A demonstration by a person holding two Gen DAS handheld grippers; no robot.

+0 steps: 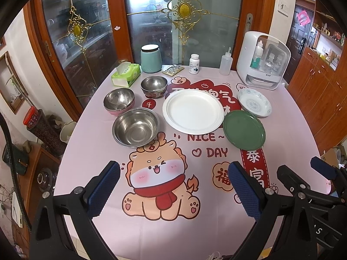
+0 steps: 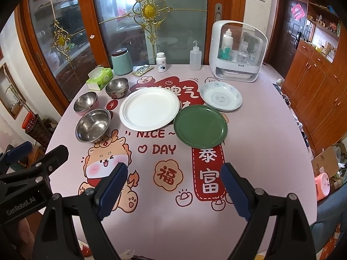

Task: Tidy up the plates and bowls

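Table (image 1: 282, 151), round, w/ pink printed cloth, carries 3 plates and 3 bowls. Plates, largest first: white plate (image 1: 193, 111), matte, round, at centre; green plate (image 1: 244, 130), smooth, just right of it w/ rims about touching; patterned plate (image 1: 254, 101), blue-on-white, glossy, behind the green. Bowls, all shiny steel, left of white plate: large bowl (image 1: 136, 127) nearest; pink-sided bowl (image 1: 119, 100) behind; small bowl (image 1: 154, 86) farthest. Rear row: 1 white cabinet (image 1: 262, 60), 1 teal jar (image 1: 151, 59), 1 tissue box (image 1: 126, 74). Right view alone shows cardboard box (image 2: 325, 159) on floor. Left gripper (image 1: 174, 184) and right gripper (image 2: 174, 186): jaws spread wide, nothing held, above near cloth.
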